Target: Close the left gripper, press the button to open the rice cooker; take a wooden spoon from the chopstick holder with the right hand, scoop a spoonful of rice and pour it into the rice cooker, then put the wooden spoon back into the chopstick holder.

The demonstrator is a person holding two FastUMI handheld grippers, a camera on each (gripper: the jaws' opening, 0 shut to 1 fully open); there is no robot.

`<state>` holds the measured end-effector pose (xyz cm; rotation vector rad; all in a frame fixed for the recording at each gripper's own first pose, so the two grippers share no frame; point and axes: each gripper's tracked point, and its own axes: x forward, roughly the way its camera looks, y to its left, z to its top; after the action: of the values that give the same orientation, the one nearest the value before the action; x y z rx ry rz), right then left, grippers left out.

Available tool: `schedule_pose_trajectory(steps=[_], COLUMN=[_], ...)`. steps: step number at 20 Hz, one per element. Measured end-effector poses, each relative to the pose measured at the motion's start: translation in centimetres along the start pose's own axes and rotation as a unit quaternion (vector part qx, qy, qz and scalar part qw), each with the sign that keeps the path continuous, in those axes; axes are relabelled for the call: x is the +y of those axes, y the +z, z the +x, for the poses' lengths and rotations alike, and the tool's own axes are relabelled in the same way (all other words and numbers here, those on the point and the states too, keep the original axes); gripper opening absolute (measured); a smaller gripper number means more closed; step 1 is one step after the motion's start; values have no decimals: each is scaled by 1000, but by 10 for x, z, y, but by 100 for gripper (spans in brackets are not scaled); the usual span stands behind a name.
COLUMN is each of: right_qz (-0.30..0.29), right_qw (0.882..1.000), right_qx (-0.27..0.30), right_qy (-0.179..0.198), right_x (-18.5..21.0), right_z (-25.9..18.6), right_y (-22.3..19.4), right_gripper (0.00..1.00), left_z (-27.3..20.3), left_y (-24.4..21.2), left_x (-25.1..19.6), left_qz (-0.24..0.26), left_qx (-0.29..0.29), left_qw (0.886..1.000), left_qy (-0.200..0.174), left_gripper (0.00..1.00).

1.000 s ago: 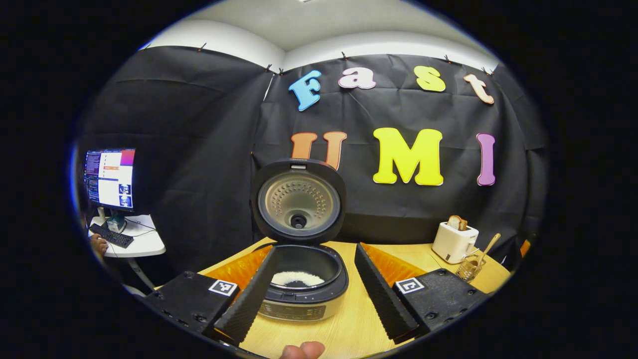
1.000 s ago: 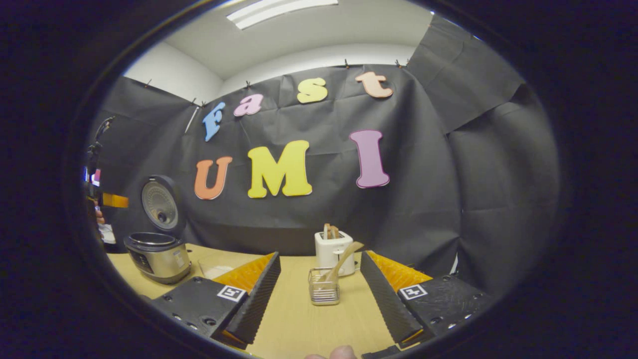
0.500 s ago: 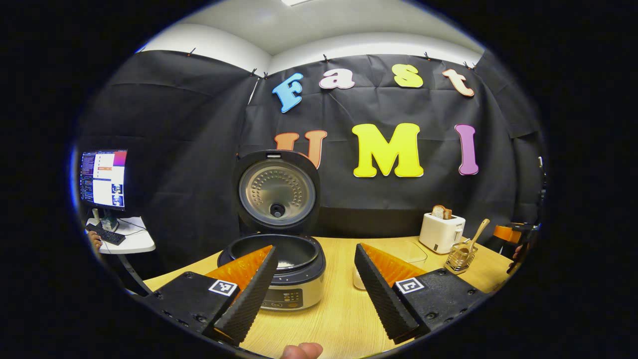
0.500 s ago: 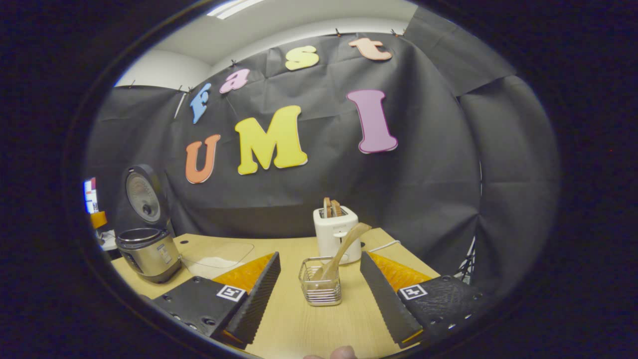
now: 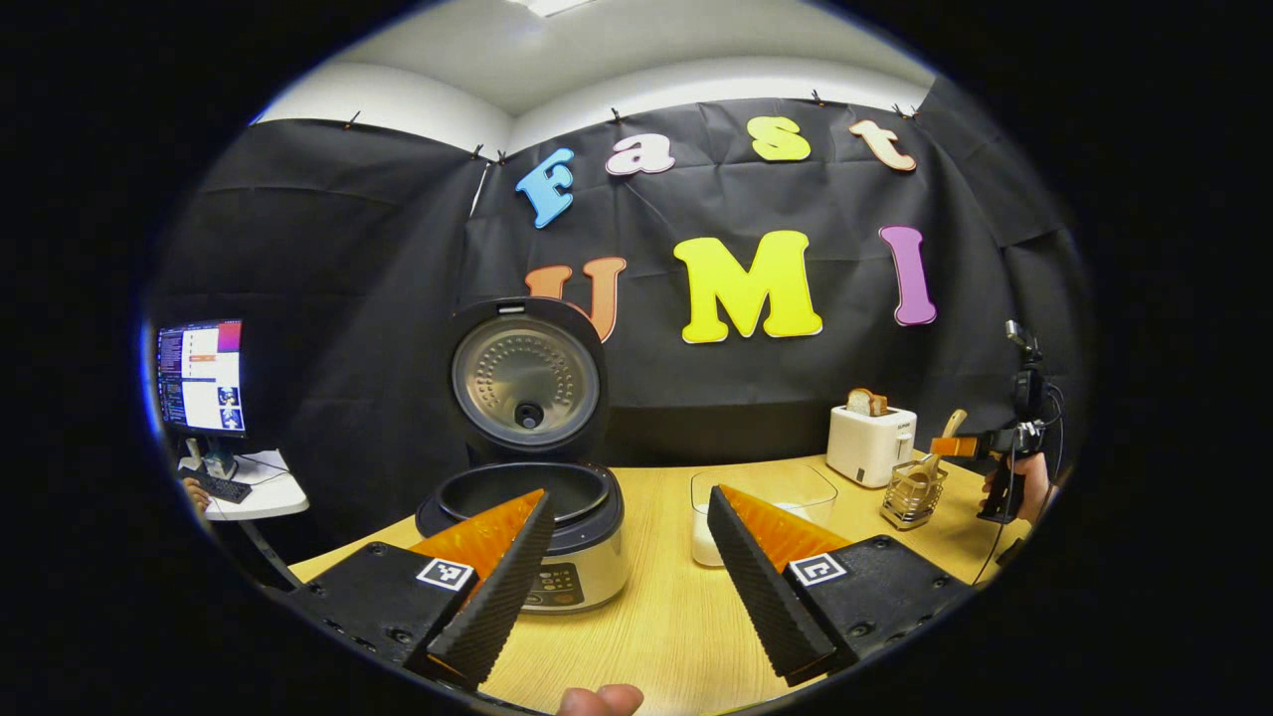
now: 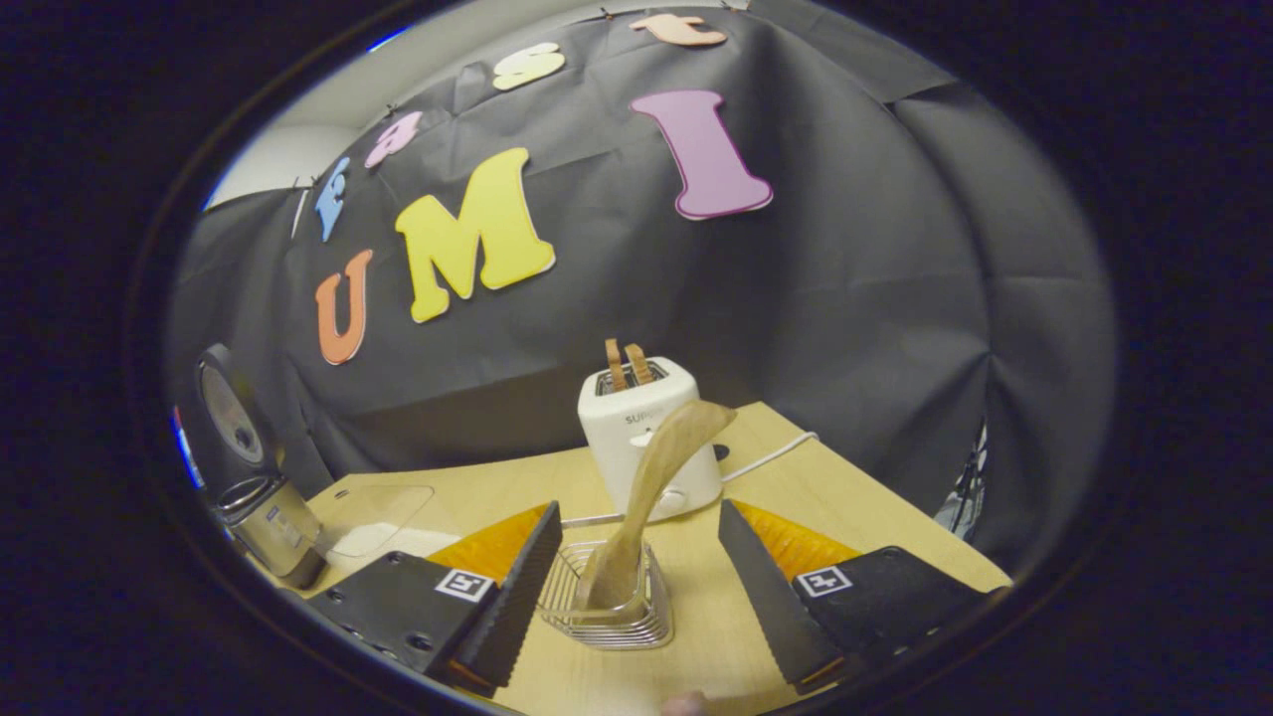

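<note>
The rice cooker (image 5: 557, 572) stands with its lid (image 5: 525, 383) raised, just beyond my left gripper (image 5: 629, 494), which is open and holds nothing. A clear container with rice (image 5: 708, 542) sits right of the cooker. In the right gripper view, the wooden spoon (image 6: 656, 477) leans in the wire chopstick holder (image 6: 609, 607). My right gripper (image 6: 638, 509) is open, one finger on each side of the holder, touching nothing. The left gripper view shows that gripper (image 5: 980, 447) beside the holder (image 5: 913, 494), held by a hand (image 5: 1034, 487).
A white toaster (image 6: 646, 428) with bread slices stands right behind the holder, its cord (image 6: 771, 455) trailing to the right. The cooker (image 6: 264, 507) and clear container (image 6: 383, 512) lie far left in the right gripper view. A monitor (image 5: 199, 378) on a small desk stands left of the table.
My left gripper has backed away from the cooker, which has slid left in its view. My right gripper has closed in on the holder, and the spoon now stands between its fingers.
</note>
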<state>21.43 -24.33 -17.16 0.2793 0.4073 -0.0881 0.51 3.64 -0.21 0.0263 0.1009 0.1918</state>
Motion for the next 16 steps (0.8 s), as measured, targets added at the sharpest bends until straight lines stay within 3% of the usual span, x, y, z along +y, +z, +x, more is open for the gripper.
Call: schedule_pose_trajectory(steps=[1, 2, 4, 6, 8, 9, 10, 14, 16], right_qz=[3, 7, 24, 30, 32, 30, 31, 22, 18], right_qw=[1000, 1000, 1000, 999, 999, 999, 999, 1000, 1000], right_qx=[2, -1, -9, -15, -9, -11, -11, -15, -22], right_qy=[2, 0, 8, 12, 3, 0, -2, 0, -1], right_x=[-1, -2, 2, 4, 2, 1, 3, 12, 17], right_z=[6, 10, 16, 24, 29, 33, 32, 25, 21], right_y=[1, 2, 6, 6, 2, 3, 3, 8, 14], right_gripper=[92, 81, 68, 67, 35, 30, 19, 0, 0], left_z=[1, 0, -1, -3, -4, -5, -5, -5, -4], left_y=[-1, -1, -6, -9, -14, -16, -16, -15, -14], left_x=[0, 0, 0, 4, -1, -2, -1, -2, -1], left_qz=[-1, -2, 1, 10, 12, 12, 11, 10, 8], left_qx=[1, 2, 9, 9, 13, 15, 17, 10, 4], left_qw=[1000, 1000, 1000, 1000, 1000, 1000, 1000, 1000, 1000], left_qy=[1, 2, 5, 15, 12, 11, 11, 9, 10], left_gripper=[99, 99, 99, 99, 99, 99, 99, 99, 99])
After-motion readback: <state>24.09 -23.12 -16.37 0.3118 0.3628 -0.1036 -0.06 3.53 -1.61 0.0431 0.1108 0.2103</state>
